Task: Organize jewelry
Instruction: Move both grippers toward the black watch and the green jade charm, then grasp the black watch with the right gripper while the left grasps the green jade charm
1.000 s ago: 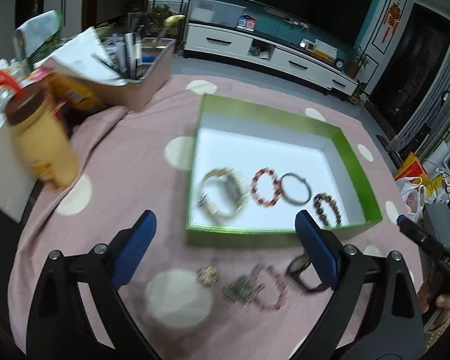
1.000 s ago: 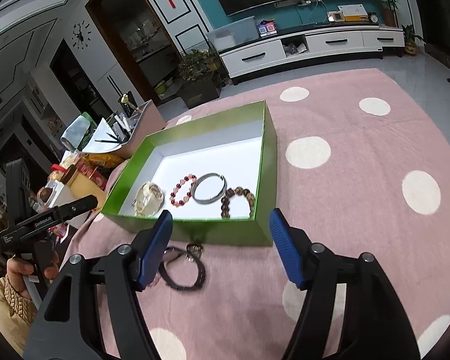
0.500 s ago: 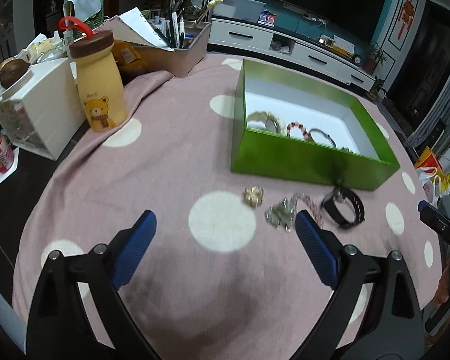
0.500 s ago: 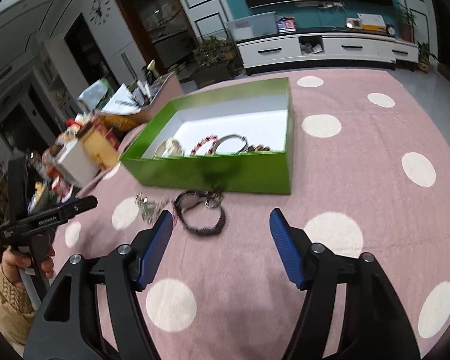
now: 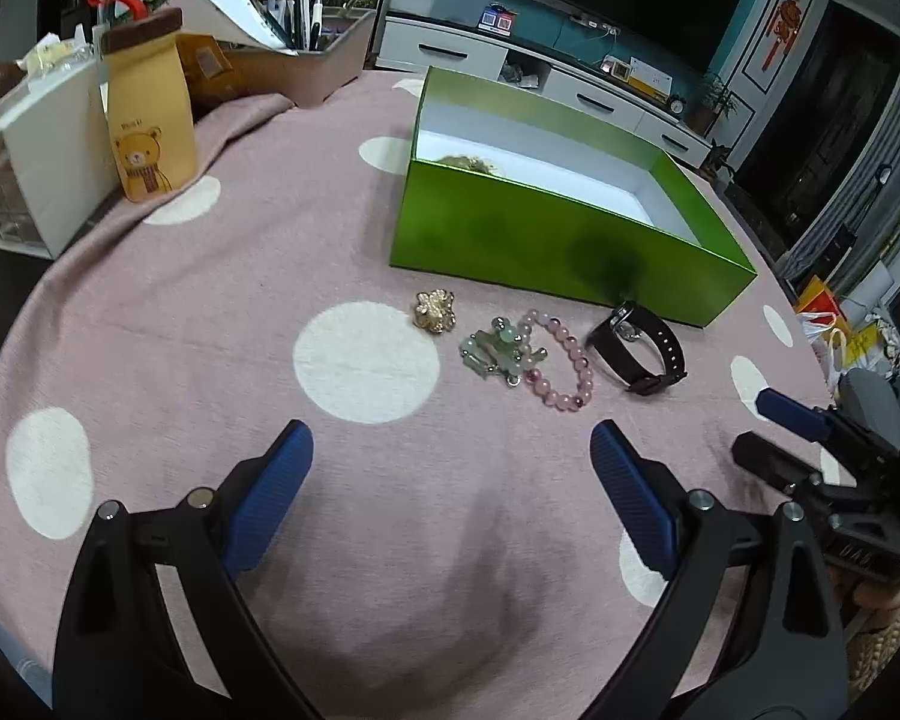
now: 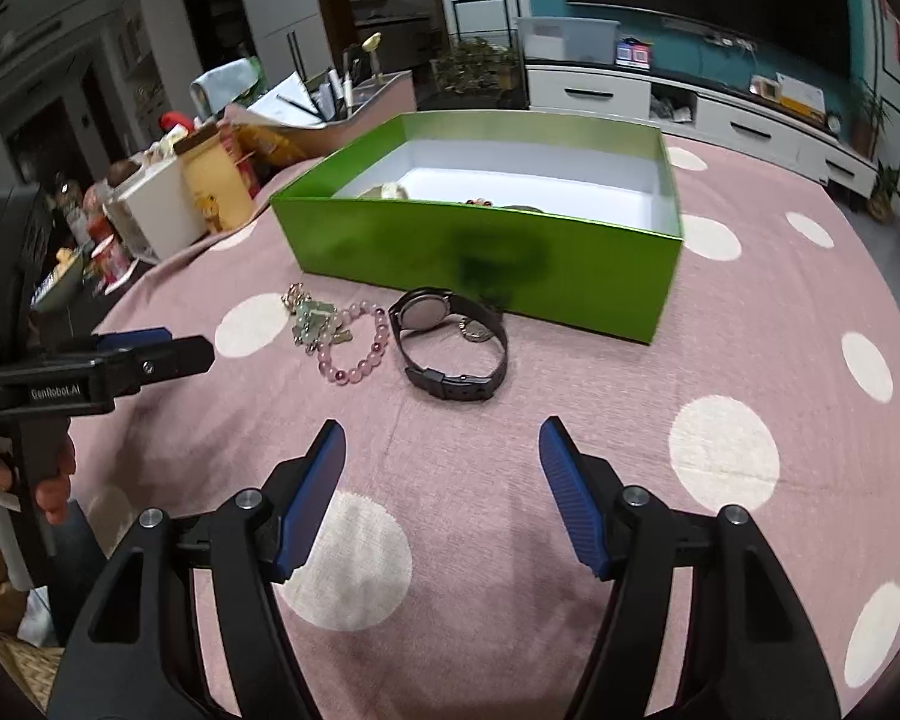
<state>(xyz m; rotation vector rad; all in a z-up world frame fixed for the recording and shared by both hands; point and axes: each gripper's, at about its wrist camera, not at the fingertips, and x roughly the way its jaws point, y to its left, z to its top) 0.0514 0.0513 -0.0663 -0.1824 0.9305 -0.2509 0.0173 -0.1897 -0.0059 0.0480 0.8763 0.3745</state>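
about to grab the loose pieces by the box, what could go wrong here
The pink bead bracelet touches the green charm cluster, so lifting one may drag the other. The black watch lies close against the green box wall, so the open right tool might nudge the box.

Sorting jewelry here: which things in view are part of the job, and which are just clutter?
Job: green box, black watch, pink bead bracelet, green charm cluster, gold brooch.

Clutter: bear bottle, white storage box, pen tray.
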